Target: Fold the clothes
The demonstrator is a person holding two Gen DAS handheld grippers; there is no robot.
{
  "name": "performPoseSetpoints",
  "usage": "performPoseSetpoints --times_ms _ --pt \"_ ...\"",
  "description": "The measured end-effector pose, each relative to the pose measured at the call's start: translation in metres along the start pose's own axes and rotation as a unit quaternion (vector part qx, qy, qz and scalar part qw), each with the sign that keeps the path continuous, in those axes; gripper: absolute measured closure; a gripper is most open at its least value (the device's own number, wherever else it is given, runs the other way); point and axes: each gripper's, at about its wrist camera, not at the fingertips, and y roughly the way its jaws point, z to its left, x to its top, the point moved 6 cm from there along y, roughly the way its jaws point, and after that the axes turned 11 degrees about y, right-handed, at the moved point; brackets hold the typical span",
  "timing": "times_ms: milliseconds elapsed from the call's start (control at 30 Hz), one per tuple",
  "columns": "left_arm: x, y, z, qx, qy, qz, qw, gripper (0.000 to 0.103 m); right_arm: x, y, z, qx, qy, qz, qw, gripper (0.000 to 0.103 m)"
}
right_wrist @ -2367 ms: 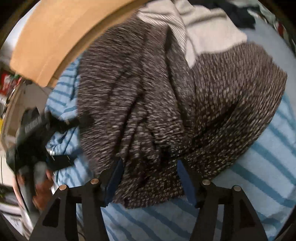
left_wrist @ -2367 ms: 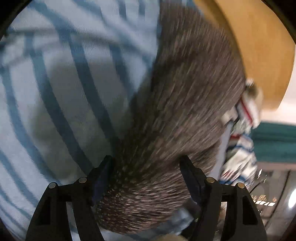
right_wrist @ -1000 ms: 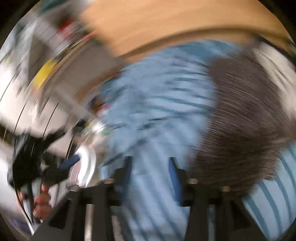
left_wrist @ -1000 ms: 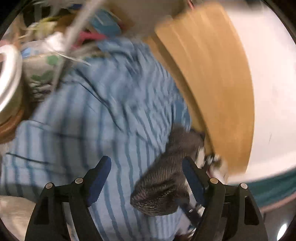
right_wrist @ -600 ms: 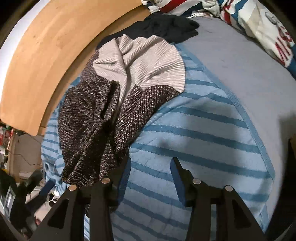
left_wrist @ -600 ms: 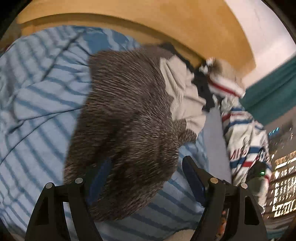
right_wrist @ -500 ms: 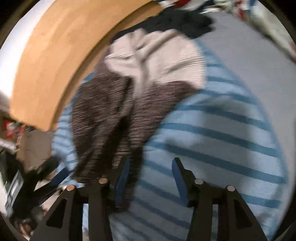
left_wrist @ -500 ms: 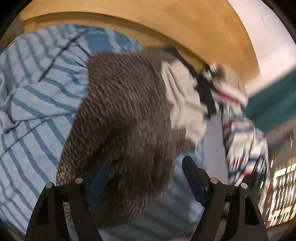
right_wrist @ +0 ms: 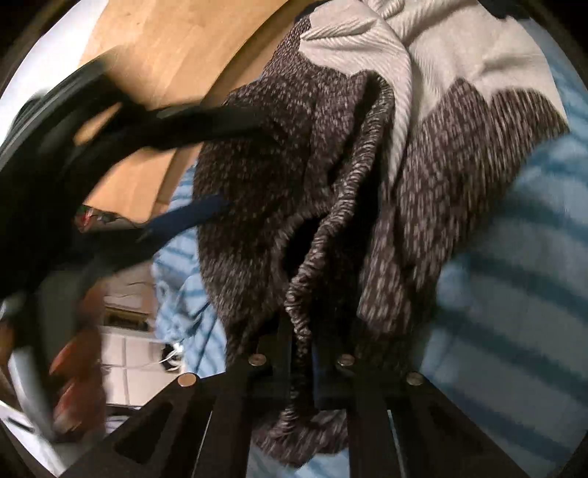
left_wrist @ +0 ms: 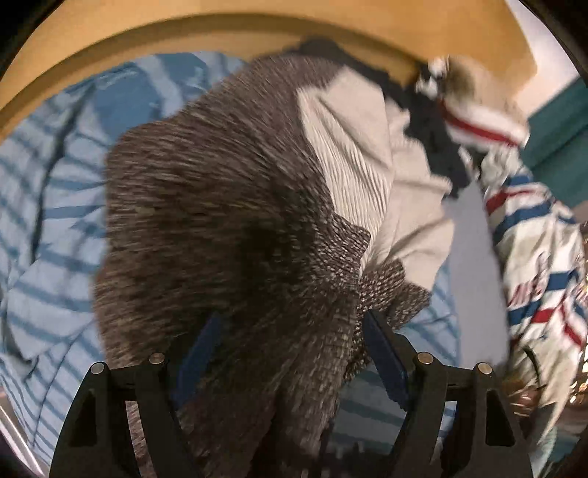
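- Right gripper: jaws pinched nearly together on a ribbed hem fold of the dark knit sweater. The fold runs up from the fingers toward 12 o'clock in the right wrist view.
- Left gripper: jaws spread wide, blue pads on either side of a thick bunch of the same sweater. No pinch is visible, so read it as released, straddling the fabric.
- In the right wrist view your left gripper comes in from 9 to 10 o'clock, with its fingertips at the sweater's edge.
- The sweater sits bunched and crumpled on the striped blue sheet. Its pale ribbed panel lies at 1 o'clock in the left wrist view, toward the wooden headboard.
- Other clothes are heaped at 3 o'clock, clear of the sweater.
- Step, by my read: getting a two-point hold on the garment so it can be spread or shaken out. No flat fold is showing.
- Next move calls for closing the left jaws on a single edge, not the whole bunch, well apart from the right grip.
- Both frames are motion-blurred, so the layers under the left pads can't be told apart.
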Motion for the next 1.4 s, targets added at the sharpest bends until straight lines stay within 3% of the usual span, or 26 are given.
performPoseSetpoints --times_ms 100,133,200,233,267,300,400,500,633,700,800,867,900,967,1033,1133,1167,1233,1267,1400 --pt "0.005 0.023 -0.009 0.043 0.020 0.013 0.9988 0.025 -0.014 -0.002 0.000 -0.007 -0.019 0.015 1.000 0.094" --pt "0.005 0.031 -0.008 0.065 0.030 0.027 0.9971 0.036 -0.015 -0.002 -0.003 -0.013 -0.019 0.014 1.000 0.095" --pt "0.003 0.044 -0.003 0.109 0.046 0.053 0.9916 0.049 -0.014 -0.001 -0.012 -0.025 -0.011 0.012 1.000 0.095" --pt "0.000 0.046 0.000 0.124 0.052 0.061 0.9890 0.070 -0.013 -0.001 -0.017 -0.030 -0.004 0.011 0.999 0.096" --pt "-0.002 0.047 0.004 0.136 0.056 0.065 0.9869 0.080 -0.011 0.000 -0.021 -0.050 -0.005 0.006 0.999 0.096" --pt "-0.004 0.041 0.009 0.135 0.046 0.061 0.9879 0.094 -0.009 -0.001 -0.025 -0.074 -0.010 -0.001 0.997 0.096" --pt "-0.005 -0.006 0.020 0.086 -0.011 0.013 0.9962 0.097 -0.003 -0.006 -0.033 -0.148 -0.027 -0.027 0.988 0.097" --pt "-0.006 -0.072 0.026 0.018 -0.066 -0.050 0.9964 0.097 0.022 -0.048 -0.034 -0.229 -0.051 -0.101 0.967 0.097" --pt "-0.004 -0.162 0.025 -0.074 -0.122 -0.136 0.9803 0.097 0.062 -0.146 0.008 -0.306 -0.098 -0.237 0.917 0.098" --pt "-0.005 -0.219 -0.002 -0.111 -0.099 -0.190 0.9705 0.097 0.070 -0.208 0.056 -0.328 -0.128 -0.311 0.883 0.097" --pt "-0.008 -0.320 -0.036 -0.160 -0.070 -0.269 0.9470 0.097 0.074 -0.299 0.135 -0.349 -0.170 -0.417 0.822 0.097" --pt "-0.011 -0.388 -0.058 -0.192 -0.051 -0.321 0.9261 0.097 0.069 -0.350 0.187 -0.346 -0.188 -0.473 0.788 0.097" --pt "-0.015 -0.429 -0.068 -0.192 -0.038 -0.355 0.9142 0.097 0.063 -0.374 0.211 -0.339 -0.195 -0.495 0.775 0.097" --pt "-0.027 -0.493 -0.078 -0.196 -0.024 -0.405 0.8928 0.097 0.032 -0.419 0.266 -0.327 -0.228 -0.545 0.738 0.097" --pt "-0.047 -0.557 -0.082 -0.212 -0.018 -0.454 0.8653 0.097 -0.002 -0.463 0.324 -0.312 -0.262 -0.592 0.695 0.097" --pt "-0.082 -0.639 -0.079 -0.232 -0.007 -0.523 0.8205 0.097 -0.051 -0.502 0.385 -0.285 -0.309 -0.632 0.652 0.097" --pt "-0.090 -0.656 -0.076 -0.233 -0.006 -0.533 0.8131 0.097 -0.064 -0.511 0.399 -0.271 -0.320 -0.635 0.649 0.097" --pt "-0.105 -0.685 -0.070 -0.237 -0.007 -0.545 0.8043 0.097 -0.081 -0.523 0.421 -0.240 -0.339 -0.632 0.655 0.097" --pt "-0.109 -0.693 -0.066 -0.237 -0.008 -0.544 0.8051 0.097 -0.079 -0.519 0.420 -0.236 -0.339 -0.624 0.663 0.097" --pt "-0.114 -0.693 -0.050 -0.218 -0.021 -0.520 0.8256 0.097 -0.058 -0.493 0.403 -0.232 -0.331 -0.586 0.702 0.097"
